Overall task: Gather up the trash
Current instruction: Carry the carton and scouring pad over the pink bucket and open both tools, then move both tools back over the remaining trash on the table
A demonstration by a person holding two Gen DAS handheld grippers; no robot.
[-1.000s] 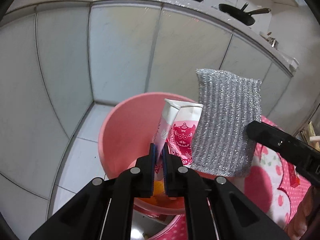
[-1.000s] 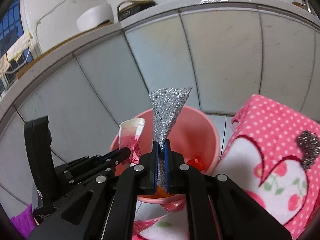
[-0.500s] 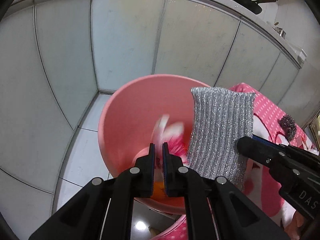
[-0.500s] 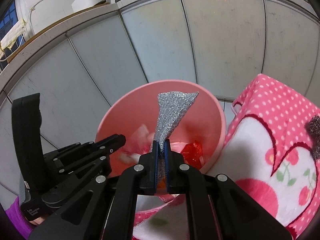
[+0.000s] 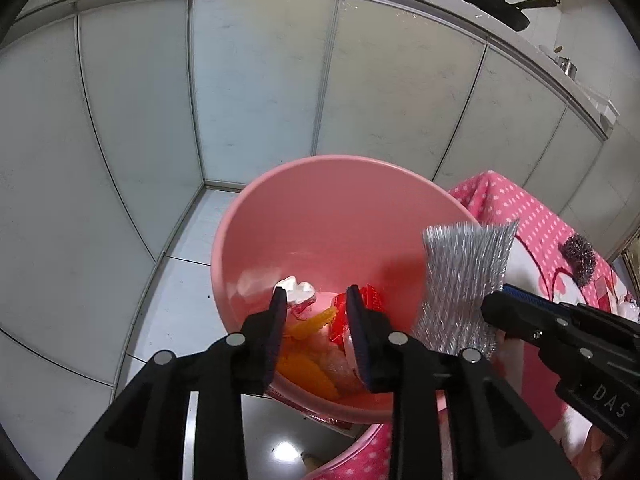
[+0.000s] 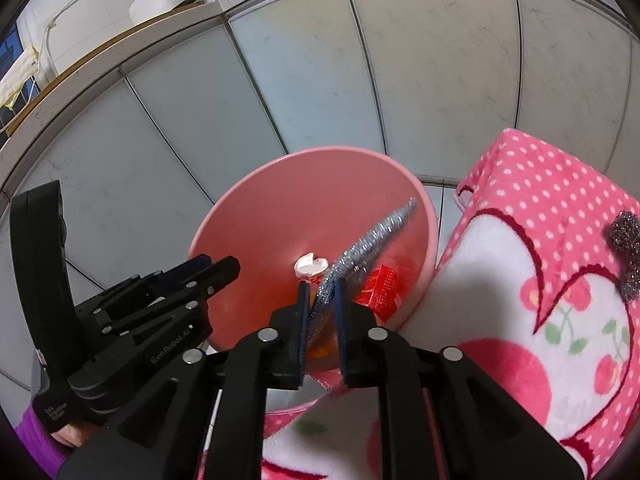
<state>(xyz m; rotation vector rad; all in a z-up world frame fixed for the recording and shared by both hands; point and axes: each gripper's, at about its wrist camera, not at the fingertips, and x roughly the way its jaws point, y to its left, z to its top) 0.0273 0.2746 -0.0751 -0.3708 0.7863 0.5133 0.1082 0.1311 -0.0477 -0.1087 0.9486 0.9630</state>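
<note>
Pink basin [image 5: 280, 208] before pale tiled wall [image 5: 260, 80]

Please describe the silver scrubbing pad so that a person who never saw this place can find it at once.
Find the pink bucket on the floor in front of the pale cabinets. Over its rim, the right gripper has its jaws opening around a flat pad. It is the only silver, ribbed, glittering sheet; the trash below it is red, orange and white.
</note>
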